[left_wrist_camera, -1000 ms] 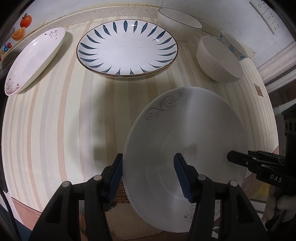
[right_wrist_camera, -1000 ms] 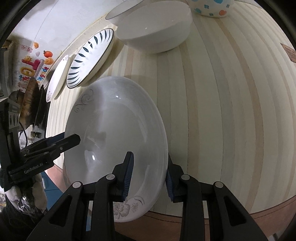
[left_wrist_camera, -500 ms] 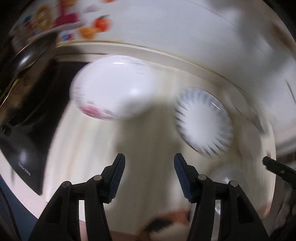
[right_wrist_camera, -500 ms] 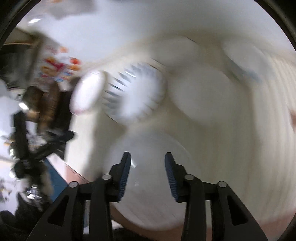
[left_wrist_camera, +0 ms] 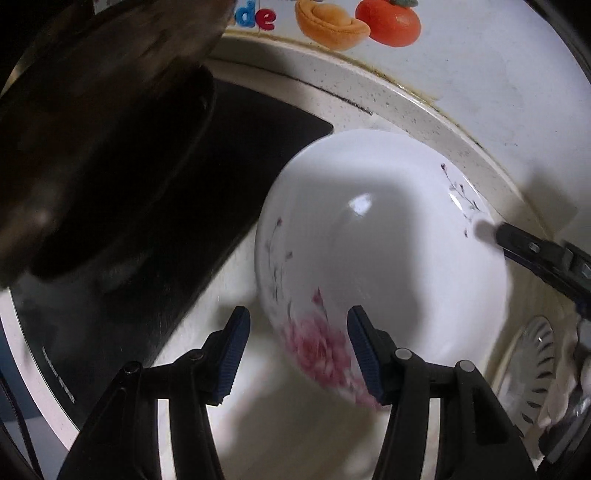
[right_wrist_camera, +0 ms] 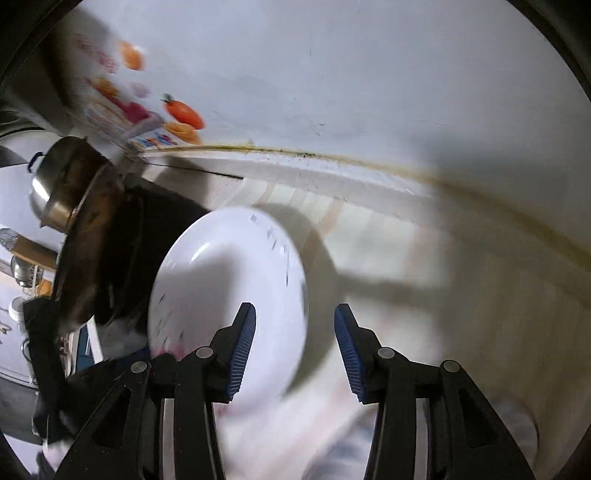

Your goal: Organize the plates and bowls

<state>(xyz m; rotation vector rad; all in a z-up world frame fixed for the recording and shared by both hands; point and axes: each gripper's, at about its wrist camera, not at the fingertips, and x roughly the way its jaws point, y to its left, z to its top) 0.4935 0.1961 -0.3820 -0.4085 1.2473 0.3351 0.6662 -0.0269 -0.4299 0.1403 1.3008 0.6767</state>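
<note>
A white plate with a pink flower print [left_wrist_camera: 388, 258] lies on the striped counter beside a black stove top. My left gripper [left_wrist_camera: 299, 350] is open, its jaws either side of the plate's near rim by the flower. The same plate [right_wrist_camera: 221, 280] shows in the right wrist view. My right gripper [right_wrist_camera: 293, 343] is open over the plate's right rim, with its left pad [right_wrist_camera: 242, 341] above the plate. The right gripper's fingertip [left_wrist_camera: 524, 247] shows at the plate's far right rim in the left wrist view. The blue-patterned plate [left_wrist_camera: 535, 365] is partly visible at the lower right.
A black stove top [left_wrist_camera: 236, 155] with a dark wok [left_wrist_camera: 92, 147] lies left of the plate. A wall with fruit stickers [left_wrist_camera: 369, 22] stands close behind the counter. A metal pot [right_wrist_camera: 55, 192] sits at the far left. The striped counter [right_wrist_camera: 461, 295] stretches to the right.
Both grippers left the swirl-patterned plate and swung left to the pink-flowered plate by the stove. The right gripper's jaws have spread from the swirl plate's rim.
</note>
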